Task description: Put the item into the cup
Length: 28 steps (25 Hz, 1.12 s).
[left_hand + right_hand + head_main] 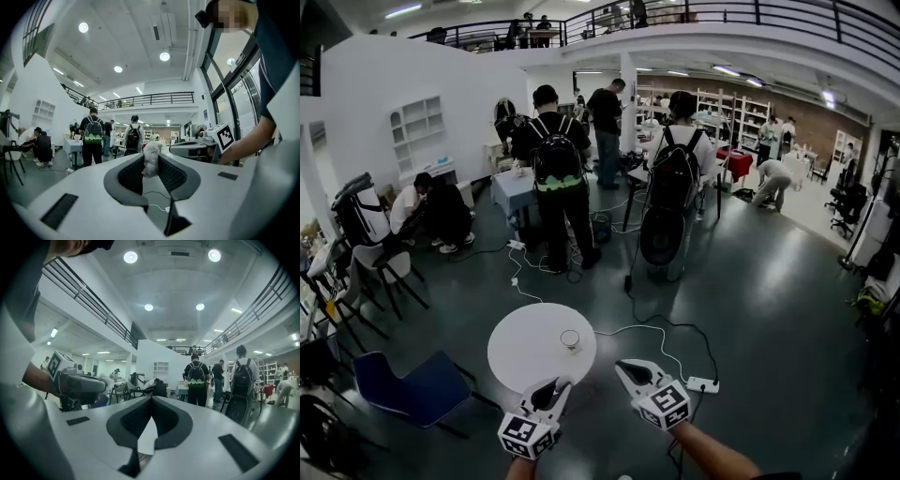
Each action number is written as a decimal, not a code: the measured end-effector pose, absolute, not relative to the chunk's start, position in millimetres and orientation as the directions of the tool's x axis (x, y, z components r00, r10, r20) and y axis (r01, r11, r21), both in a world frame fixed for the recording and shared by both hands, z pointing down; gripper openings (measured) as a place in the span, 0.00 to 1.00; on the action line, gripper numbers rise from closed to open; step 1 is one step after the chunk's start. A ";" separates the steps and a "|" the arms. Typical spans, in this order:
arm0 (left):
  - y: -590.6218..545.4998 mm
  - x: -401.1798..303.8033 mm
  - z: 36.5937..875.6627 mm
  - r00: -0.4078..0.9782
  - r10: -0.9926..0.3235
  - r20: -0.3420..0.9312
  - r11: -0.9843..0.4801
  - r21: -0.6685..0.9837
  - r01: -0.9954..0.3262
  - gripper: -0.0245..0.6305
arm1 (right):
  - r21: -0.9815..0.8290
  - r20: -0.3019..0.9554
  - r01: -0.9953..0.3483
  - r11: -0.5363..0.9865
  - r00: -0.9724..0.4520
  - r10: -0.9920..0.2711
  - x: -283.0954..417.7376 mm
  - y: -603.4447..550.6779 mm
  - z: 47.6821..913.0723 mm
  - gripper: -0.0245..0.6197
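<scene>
We hold both tongs low in the head view, side by side at the bottom centre, each pointing level and up the frame toward the round white desk (520, 354). The left tongs (551, 386) reach the desk's lower edge and are clenched on the item (151, 159), a small crumpled whitish lump that stands up between the jaw tips. The right tongs (628, 367) hover just right of the desk, over the dark floor (769, 300), with their jaws pressed together at the tips and nothing between them. Our right forearm (717, 457) comes in bare from the lower right corner; of the left hand only a sliver shows at the bottom edge. The cup (570, 339) stands upright on the right part of the desk, just above the two tongs and touching neither.
</scene>
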<state>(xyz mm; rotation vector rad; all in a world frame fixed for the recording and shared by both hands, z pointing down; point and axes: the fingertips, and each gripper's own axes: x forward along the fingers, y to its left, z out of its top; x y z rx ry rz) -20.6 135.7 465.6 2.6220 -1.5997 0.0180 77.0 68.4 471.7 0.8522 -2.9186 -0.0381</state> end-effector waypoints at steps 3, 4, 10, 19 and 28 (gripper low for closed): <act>131.8 -14.8 471.5 0.452 -0.891 0.049 -0.450 0.056 -0.891 0.18 | 0.051 0.090 -0.530 0.846 -0.842 -0.532 81.5 64.0 477.0 0.06; 130.4 -12.3 472.7 0.451 -0.891 0.050 -0.448 0.056 -0.892 0.18 | 0.049 0.090 -0.528 0.847 -0.843 -0.531 83.8 62.8 478.0 0.06; 123.7 10.2 480.5 0.448 -0.892 0.059 -0.444 0.068 -0.893 0.18 | 0.040 0.095 -0.530 0.847 -0.842 -0.531 106.4 53.2 485.7 0.06; 117.2 19.7 486.2 0.426 -0.903 0.063 -0.421 0.075 -0.904 0.18 | 0.025 0.101 -0.527 0.849 -0.844 -0.527 120.4 42.9 495.5 0.06; 100.7 19.1 480.3 0.419 -0.906 0.067 -0.414 0.078 -0.907 0.18 | 0.007 0.100 -0.524 0.852 -0.847 -0.522 121.7 26.7 492.7 0.06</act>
